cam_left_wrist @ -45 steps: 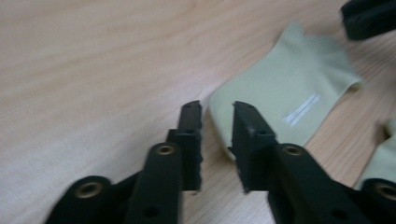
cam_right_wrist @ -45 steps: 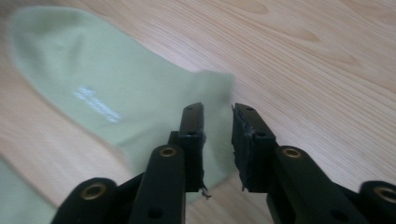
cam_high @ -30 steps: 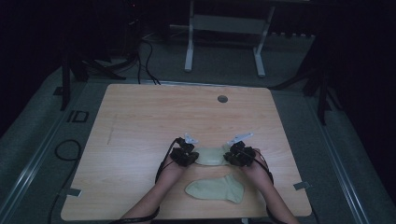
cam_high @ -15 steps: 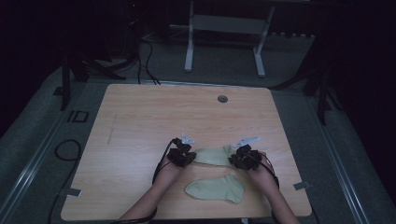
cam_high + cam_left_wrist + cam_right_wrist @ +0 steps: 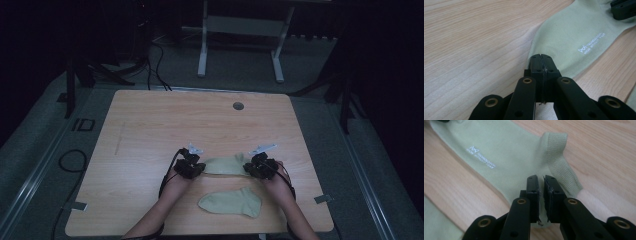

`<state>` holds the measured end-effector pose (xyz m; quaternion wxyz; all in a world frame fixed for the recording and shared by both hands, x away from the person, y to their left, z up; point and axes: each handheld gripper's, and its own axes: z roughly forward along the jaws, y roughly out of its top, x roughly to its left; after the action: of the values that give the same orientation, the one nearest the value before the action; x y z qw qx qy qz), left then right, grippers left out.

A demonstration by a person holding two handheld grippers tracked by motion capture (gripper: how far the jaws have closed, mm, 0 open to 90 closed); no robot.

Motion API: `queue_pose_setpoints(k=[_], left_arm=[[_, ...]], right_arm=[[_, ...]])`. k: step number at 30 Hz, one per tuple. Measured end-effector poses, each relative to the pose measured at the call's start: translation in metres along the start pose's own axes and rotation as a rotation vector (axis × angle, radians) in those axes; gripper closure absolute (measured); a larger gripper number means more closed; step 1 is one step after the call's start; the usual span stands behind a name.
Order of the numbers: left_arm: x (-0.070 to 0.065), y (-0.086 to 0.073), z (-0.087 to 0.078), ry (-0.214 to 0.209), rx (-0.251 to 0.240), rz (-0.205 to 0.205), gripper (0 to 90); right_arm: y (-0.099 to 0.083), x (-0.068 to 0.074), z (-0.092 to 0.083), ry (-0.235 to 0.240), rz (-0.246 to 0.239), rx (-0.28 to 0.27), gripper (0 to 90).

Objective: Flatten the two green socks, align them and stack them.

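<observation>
Near the table's front edge lies a flat pale-green knitted sock (image 5: 231, 202). Just beyond it, a second pale-green sock with a ribbed cuff (image 5: 225, 165) is stretched between the left gripper (image 5: 541, 57), clamped shut on its toe end, and the right gripper (image 5: 541, 180), whose jaws have just been closing, pinching the cuff end. Even tension should keep the soft fabric smooth on the light wood-grain table (image 5: 165, 120).

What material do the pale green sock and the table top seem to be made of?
The sock looks like a fine knitted fabric, matte and soft: its cuff shows a ribbed weave, and white lettering is printed on it. The exact fibre cannot be told. The table top looks like light wood or a wood-pattern laminate, smooth with a mild sheen: long grain lines run across it.
</observation>
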<state>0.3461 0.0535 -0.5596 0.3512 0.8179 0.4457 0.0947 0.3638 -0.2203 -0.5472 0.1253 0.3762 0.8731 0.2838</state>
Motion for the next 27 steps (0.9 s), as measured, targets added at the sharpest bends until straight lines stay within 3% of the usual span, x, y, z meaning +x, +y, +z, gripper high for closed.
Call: queue_pose_setpoints(k=[7, 14, 19, 27], left_arm=[[-0.002, 0.0, -0.003, -0.028, -0.026, -0.01, 82.6], [-0.016, 0.002, -0.015, -0.065, -0.068, 0.03, 70.5], [-0.019, 0.002, -0.02, -0.057, -0.061, 0.05, 66.9], [-0.019, -0.005, -0.032, -0.044, -0.058, 0.042, 59.6]], right_arm=[[0.005, 0.003, 0.001, 0.018, -0.001, 0.007, 75.5], [0.01, 0.007, -0.007, 0.025, -0.014, -0.018, 69.0], [0.012, 0.012, -0.013, 0.049, -0.034, -0.022, 56.3], [0.01, 0.014, -0.025, 0.047, -0.03, -0.047, 52.5]])
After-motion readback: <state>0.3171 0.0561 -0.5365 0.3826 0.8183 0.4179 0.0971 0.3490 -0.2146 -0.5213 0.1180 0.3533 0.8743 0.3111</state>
